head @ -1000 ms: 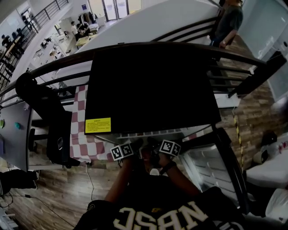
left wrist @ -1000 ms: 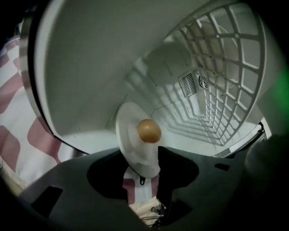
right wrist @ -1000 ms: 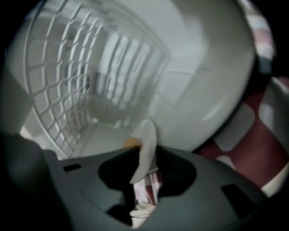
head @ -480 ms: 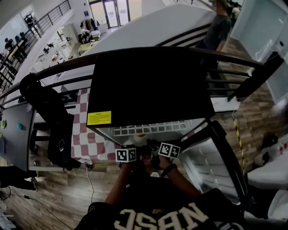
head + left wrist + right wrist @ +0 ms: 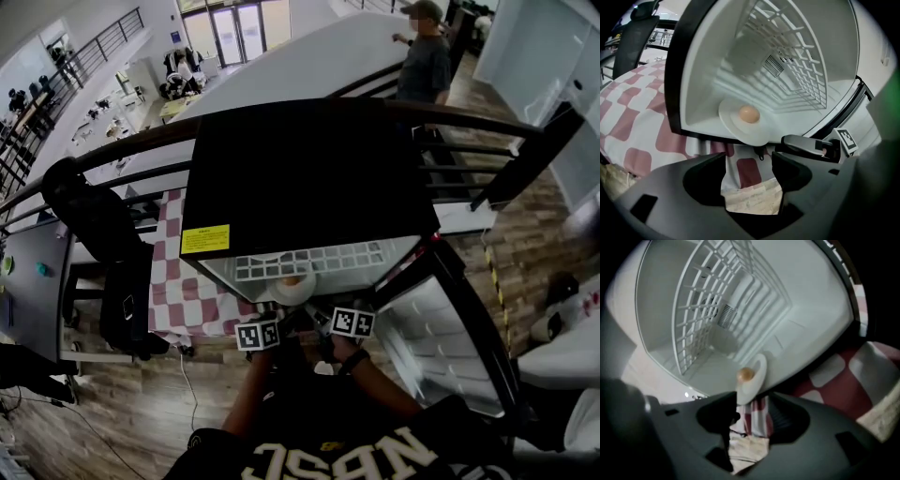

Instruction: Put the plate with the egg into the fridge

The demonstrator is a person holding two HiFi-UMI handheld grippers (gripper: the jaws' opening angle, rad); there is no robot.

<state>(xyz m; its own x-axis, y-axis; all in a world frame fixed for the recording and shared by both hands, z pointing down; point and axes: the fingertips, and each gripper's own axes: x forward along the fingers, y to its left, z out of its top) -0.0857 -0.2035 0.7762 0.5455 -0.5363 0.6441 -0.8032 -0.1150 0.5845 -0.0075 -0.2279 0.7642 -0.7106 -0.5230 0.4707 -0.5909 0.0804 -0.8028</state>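
My left claw (image 5: 749, 160) and right claw (image 5: 751, 409) had just opened, jaws apart, nothing between; plate (image 5: 757, 134) with egg (image 5: 749, 114) sat at near edge inside fridge (image 5: 701, 61).

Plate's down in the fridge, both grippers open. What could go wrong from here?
1. The plate overhangs the front lip of the fridge; it may tip out, or block the door at closing.
2. The egg lies loose, so a nudge inward could roll it off.
The left gripper and right gripper have just been opening their jaws, with nothing between them, so nothing steadies the plate.
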